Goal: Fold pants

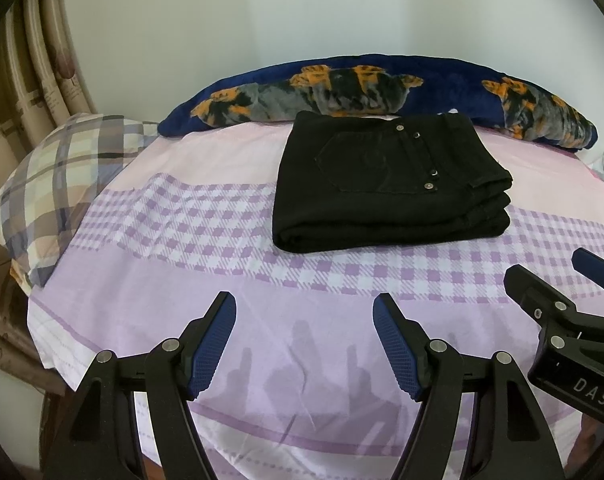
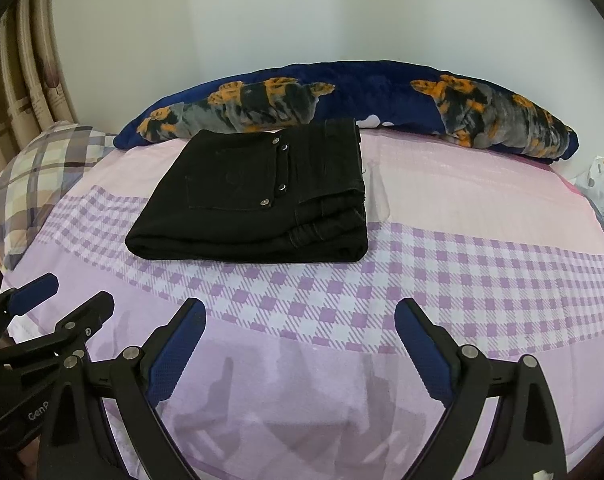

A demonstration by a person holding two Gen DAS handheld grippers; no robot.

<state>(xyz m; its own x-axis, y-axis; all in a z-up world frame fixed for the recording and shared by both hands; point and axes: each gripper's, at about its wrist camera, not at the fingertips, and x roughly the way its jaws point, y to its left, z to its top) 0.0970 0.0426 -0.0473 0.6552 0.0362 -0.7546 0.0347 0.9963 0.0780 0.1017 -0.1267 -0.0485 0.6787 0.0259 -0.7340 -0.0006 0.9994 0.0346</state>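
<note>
Behind the pants point(image 1: 390, 188), the blanket point(image 1: 382, 88) is part hidden.

Open bedsheet point(image 1: 302, 360) stretches between the two spread-jawed grippers and the folded black pants point(image 1: 386, 196), which block the middle of the bed. Behind the pants, touching their far edge, a rolled navy blanket point(image 1: 382, 80) walls off the back. A plaid pillow point(image 1: 62, 172) closes the left side. Bare sheet lies right of the pants point(image 2: 482, 200).
</note>
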